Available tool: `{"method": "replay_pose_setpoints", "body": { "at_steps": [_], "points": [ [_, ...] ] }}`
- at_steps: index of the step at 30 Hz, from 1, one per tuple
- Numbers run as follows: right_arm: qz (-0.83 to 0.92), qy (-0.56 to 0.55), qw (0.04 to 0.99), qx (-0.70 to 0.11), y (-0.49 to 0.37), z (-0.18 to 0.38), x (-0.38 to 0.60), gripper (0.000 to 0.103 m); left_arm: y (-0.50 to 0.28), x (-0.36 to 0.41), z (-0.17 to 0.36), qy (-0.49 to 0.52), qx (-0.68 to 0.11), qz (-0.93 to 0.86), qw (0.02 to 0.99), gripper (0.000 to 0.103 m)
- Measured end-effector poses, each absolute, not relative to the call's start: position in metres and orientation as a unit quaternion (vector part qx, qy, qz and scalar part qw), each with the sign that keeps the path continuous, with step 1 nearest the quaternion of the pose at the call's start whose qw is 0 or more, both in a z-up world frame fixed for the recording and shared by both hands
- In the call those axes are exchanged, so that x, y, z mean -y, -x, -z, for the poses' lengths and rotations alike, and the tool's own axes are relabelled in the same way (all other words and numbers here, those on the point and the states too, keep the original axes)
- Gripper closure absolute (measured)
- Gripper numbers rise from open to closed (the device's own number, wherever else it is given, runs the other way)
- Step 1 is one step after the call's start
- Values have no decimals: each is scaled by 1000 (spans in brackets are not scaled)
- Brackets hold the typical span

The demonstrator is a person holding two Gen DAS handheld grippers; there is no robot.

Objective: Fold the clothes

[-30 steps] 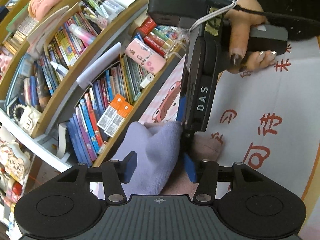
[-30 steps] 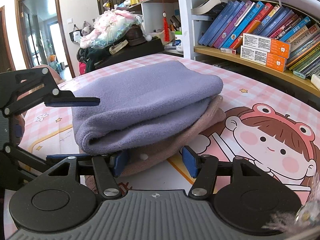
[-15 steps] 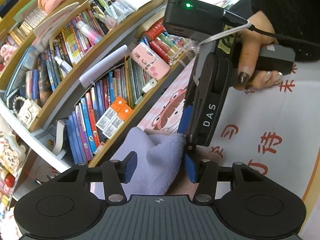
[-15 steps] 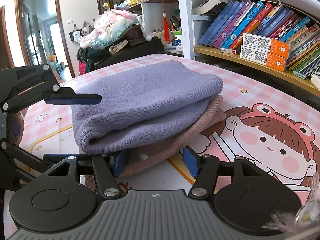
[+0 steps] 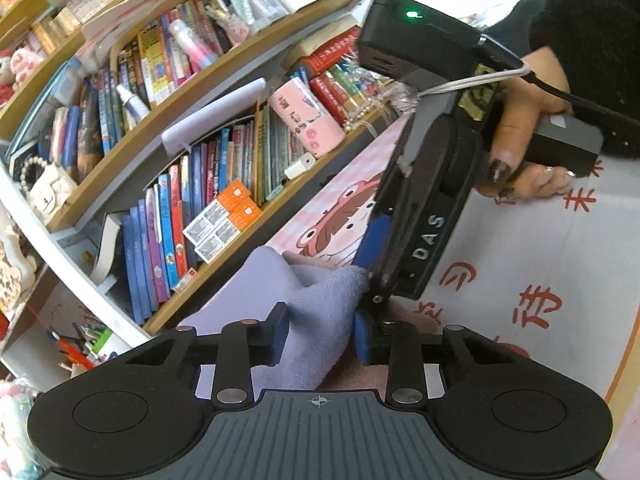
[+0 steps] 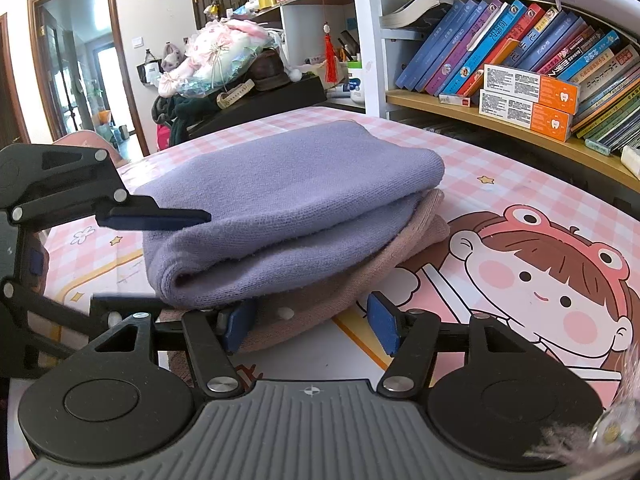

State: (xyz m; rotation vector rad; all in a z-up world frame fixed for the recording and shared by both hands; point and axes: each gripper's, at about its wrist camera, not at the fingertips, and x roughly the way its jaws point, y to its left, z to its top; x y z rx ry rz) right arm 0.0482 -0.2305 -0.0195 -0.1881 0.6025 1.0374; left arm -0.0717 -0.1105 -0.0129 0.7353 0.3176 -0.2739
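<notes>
A folded lavender cloth lies on a folded pink cloth on the cartoon-print table cover. My left gripper comes in from the stack's left end. Its jaws are closing on the lavender cloth, which fills the gap between the pads. In the right wrist view its upper finger lies on top of the lavender fold. My right gripper is open at the near edge, with the pink cloth's rim between its fingers and the right pad clear of it. A hand holds the right gripper.
A curved wooden bookshelf packed with books runs along the table's far side. Orange-and-white boxes sit on its lower shelf. A pile of bags and soft things stands beyond the table's end, by a doorway.
The left gripper's jaws have narrowed onto the lavender cloth and the gripper has rolled a little. The right gripper and the stack have stayed where they were.
</notes>
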Motion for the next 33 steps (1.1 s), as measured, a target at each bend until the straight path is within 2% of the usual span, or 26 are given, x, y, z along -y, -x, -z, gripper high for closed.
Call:
{"method": "replay_pose_setpoints", "body": {
  "at_steps": [4, 6, 8, 10, 15, 22, 26, 27, 28, 30, 33],
  "points": [
    [-487, 88, 821, -283, -48, 19, 230, 44, 68, 94, -3, -285, -161, 132, 936, 89],
    [-487, 88, 821, -283, -48, 19, 230, 44, 75, 86, -22, -249, -137, 129, 950, 92],
    [-487, 87, 821, -284, -48, 20, 230, 44, 81, 77, -41, -213, -112, 125, 963, 92],
    [-487, 86, 821, -285, -49, 20, 230, 44, 81, 83, -39, -232, -138, 143, 952, 91],
    [-487, 85, 821, -286, -49, 20, 230, 44, 76, 110, 14, -303, -203, 156, 918, 86],
    [-486, 83, 821, -288, -50, 20, 231, 43, 74, 109, 12, -304, -203, 165, 916, 84],
    [-485, 83, 822, -288, -50, 21, 231, 40, 75, 100, 1, -278, -209, 190, 918, 74],
    [-485, 83, 822, -288, -50, 21, 231, 40, 76, 94, -7, -259, -211, 210, 919, 65],
    [-484, 82, 822, -289, -51, 21, 232, 39, 76, 88, -15, -241, -214, 226, 919, 62],
    [-484, 73, 821, -294, -54, 21, 234, 37, 74, 73, -33, -205, -202, 244, 926, 59],
    [-480, 66, 822, -298, -56, 22, 236, 35, 67, 45, -64, -130, -155, 242, 949, 25]
  ]
}}
